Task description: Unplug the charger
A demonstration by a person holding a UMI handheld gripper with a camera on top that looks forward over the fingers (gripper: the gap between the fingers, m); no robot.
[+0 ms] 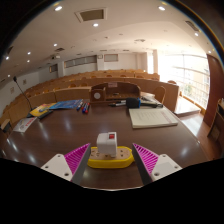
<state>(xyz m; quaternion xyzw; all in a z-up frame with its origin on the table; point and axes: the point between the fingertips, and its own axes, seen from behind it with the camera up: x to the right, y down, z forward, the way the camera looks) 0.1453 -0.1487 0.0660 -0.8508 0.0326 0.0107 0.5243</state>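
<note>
Your fingers (111, 160) stand wide apart, their magenta pads (76, 156) angled inward at roughly seven and five o'clock, and neither pad touches anything. Between them, with a clear gap on each side, sits the charger (107, 143), a small white block plugged upright into a yellow socket base (110, 157) that rests on the dark brown worktop (95, 124). You have the charger at six o'clock, just ahead of the fingertips, still seated in its base. Further out on the worktop, at about two o'clock, lies a flat white sheet or board (152, 117). Around twelve o'clock, beyond the charger, you can see a cluster of dark items (120, 97) that cannot be told apart. At ten o'clock lies something blue and yellow (43, 110), near the worktop's far side.
</note>
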